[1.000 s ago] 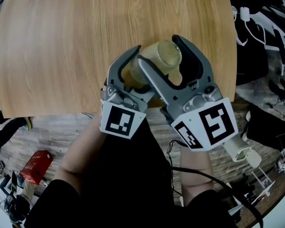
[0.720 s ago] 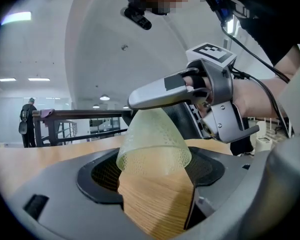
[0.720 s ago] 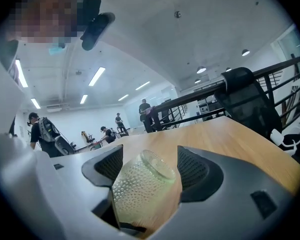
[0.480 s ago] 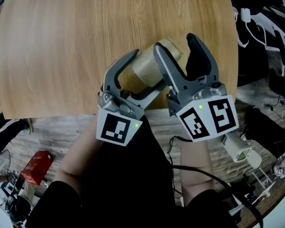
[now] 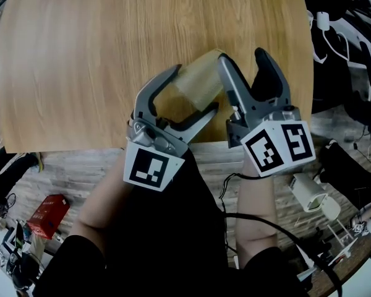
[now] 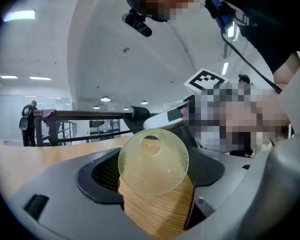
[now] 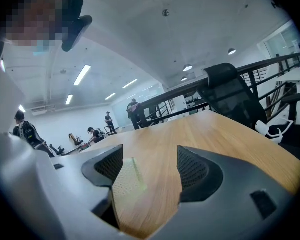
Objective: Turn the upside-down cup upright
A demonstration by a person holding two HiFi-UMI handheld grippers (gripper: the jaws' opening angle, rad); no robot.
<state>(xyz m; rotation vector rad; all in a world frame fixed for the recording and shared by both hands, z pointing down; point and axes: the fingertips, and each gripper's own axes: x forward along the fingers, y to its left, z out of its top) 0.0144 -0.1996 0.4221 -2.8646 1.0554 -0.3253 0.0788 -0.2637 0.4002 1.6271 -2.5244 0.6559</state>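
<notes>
Yellowish single cup (image 5: pixel 201 79) clamped in left tool (image 5: pixel 195 90); right tool (image 5: pixel 244 57) gapes.

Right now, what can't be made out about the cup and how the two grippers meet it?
1. Head view: the cup has its far end hidden behind a jaw of the right gripper.
2. Head view: the left gripper, shut on the cup, covers its underside; contact with the table cannot be told.
3. Right gripper view: only a sliver of cup shows beside one open jaw; touching or not is unclear.
</notes>
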